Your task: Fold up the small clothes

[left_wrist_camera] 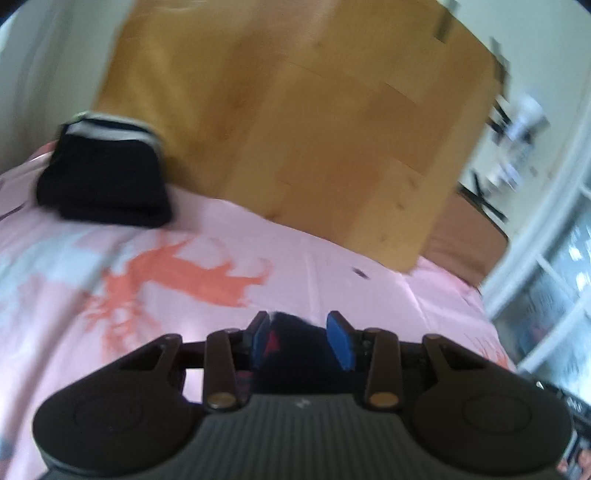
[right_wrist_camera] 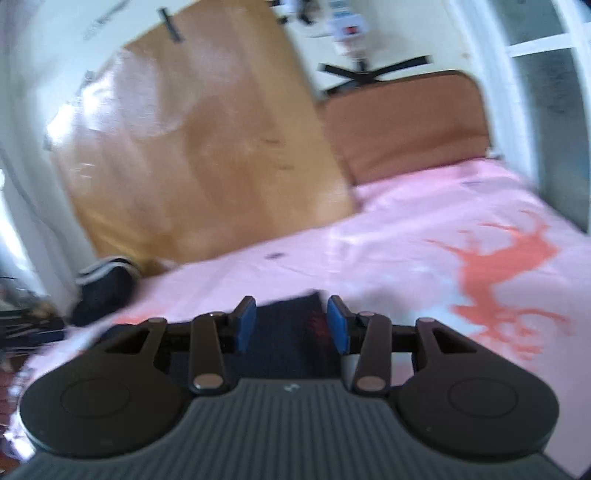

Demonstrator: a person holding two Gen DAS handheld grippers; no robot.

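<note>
While both views blur, this much reads:
Left gripper (left_wrist_camera: 301, 341): jaws apart, dark garment (left_wrist_camera: 295, 354) between, contact unclear.
Right gripper (right_wrist_camera: 291, 325): parted over that cloth, lying on pink sheet (right_wrist_camera: 388, 251).
Folded dark pile (left_wrist_camera: 105, 173): far corner, edges smeared.

I look across a bed covered by a pink sheet with coral-red and pale blue splash prints (left_wrist_camera: 332, 273). Against its far side leans a large honey-coloured wooden board (left_wrist_camera: 295, 129), glossy where daylight strikes it. Beside the board stands a brown padded headboard with a rounded corner (right_wrist_camera: 402, 122). The walls behind are white (right_wrist_camera: 402, 33). To my right runs a white-framed window with several panes (left_wrist_camera: 554, 280), which lets in bright light. Near the headboard stands a black cross-shaped stand (right_wrist_camera: 365, 74); motion blur hides its detail.
</note>
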